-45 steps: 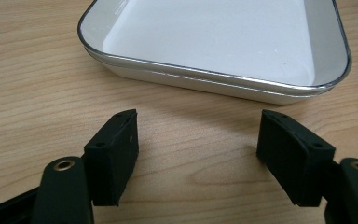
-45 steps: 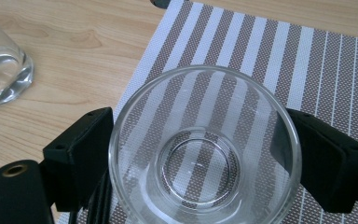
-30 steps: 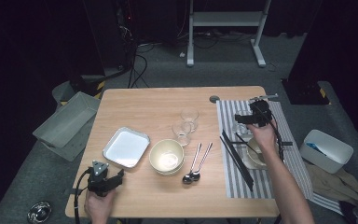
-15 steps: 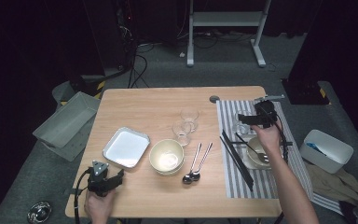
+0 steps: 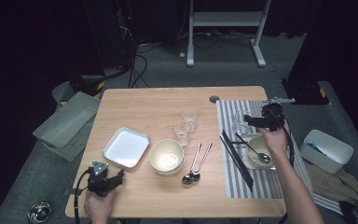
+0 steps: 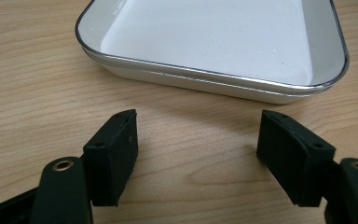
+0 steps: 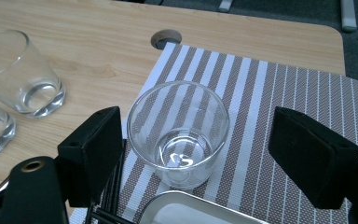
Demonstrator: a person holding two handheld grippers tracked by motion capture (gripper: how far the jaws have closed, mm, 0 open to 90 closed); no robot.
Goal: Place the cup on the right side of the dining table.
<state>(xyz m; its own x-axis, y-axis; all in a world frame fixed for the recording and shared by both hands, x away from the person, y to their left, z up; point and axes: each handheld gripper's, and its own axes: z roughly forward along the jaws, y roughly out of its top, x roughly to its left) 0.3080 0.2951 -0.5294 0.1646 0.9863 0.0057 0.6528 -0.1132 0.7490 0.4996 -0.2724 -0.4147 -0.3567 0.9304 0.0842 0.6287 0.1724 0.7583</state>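
Note:
A clear empty glass [image 7: 179, 135] stands upright on the striped placemat [image 7: 279, 98], between the wide-apart jaws of my right gripper [image 7: 198, 128], which touch nothing. From above, that glass [image 5: 240, 122] is at the mat's left side with the right gripper [image 5: 250, 120] just right of it. My left gripper [image 6: 198, 135] rests open low over the wood, a short way before a white enamel tray [image 6: 214, 42]. The high view places the left gripper [image 5: 116, 176] near the table's front left corner, below the tray [image 5: 126, 148].
Two more glasses [image 5: 189, 115] [image 5: 182, 132] stand mid-table, with a cream bowl [image 5: 167, 156] and two spoons [image 5: 193, 163] nearer me. Black chopsticks [image 5: 237, 158] and a bowl holding a spoon [image 5: 260, 151] lie on the placemat. A cable hole [image 5: 214, 99] is at the back.
My right gripper has shifted slightly to the right beside the glass on the placemat. The left gripper has stayed where it was.

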